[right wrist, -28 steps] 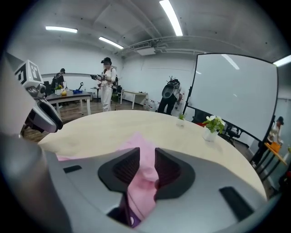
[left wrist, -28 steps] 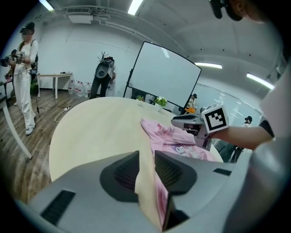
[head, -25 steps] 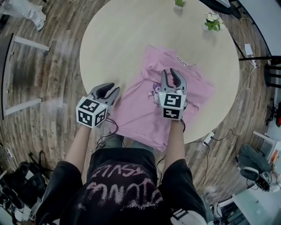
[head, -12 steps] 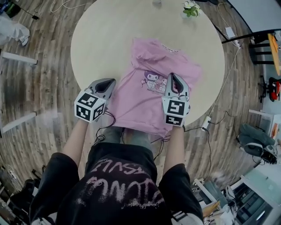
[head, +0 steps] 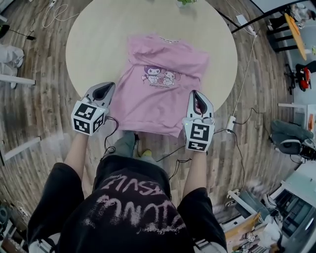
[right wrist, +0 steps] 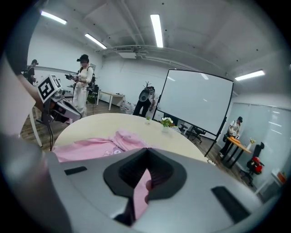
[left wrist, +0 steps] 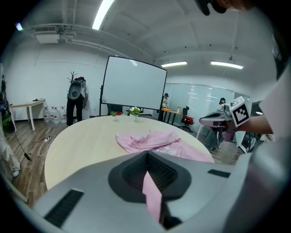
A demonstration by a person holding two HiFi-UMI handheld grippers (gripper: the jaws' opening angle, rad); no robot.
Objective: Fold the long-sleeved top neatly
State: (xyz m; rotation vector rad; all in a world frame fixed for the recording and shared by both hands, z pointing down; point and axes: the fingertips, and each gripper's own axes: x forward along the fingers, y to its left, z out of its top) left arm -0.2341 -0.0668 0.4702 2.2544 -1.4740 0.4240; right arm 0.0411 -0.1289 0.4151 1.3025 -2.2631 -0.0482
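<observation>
A pink long-sleeved top (head: 158, 94) with a cartoon print lies spread on the round beige table (head: 98, 34), its near hem over the table's near edge. My left gripper (head: 104, 89) is shut on the hem's left corner. At the hem's right corner my right gripper (head: 196, 95) is also shut on the cloth. In the left gripper view a pink strip (left wrist: 152, 193) is pinched between the jaws, with the rest of the top (left wrist: 154, 141) lying ahead. The right gripper view shows a pink fold (right wrist: 141, 195) held the same way and the top (right wrist: 100, 145) to the left.
A small potted plant (head: 185, 2) stands at the table's far edge. A power strip (head: 230, 123) and cables lie on the wood floor to the right. A whiteboard (left wrist: 134, 88) and standing people (right wrist: 82, 86) are beyond the table.
Both grippers, open a second ago, have shut on the top's near hem. The right one has moved from the top's middle out to the right corner; the left has lifted a little.
</observation>
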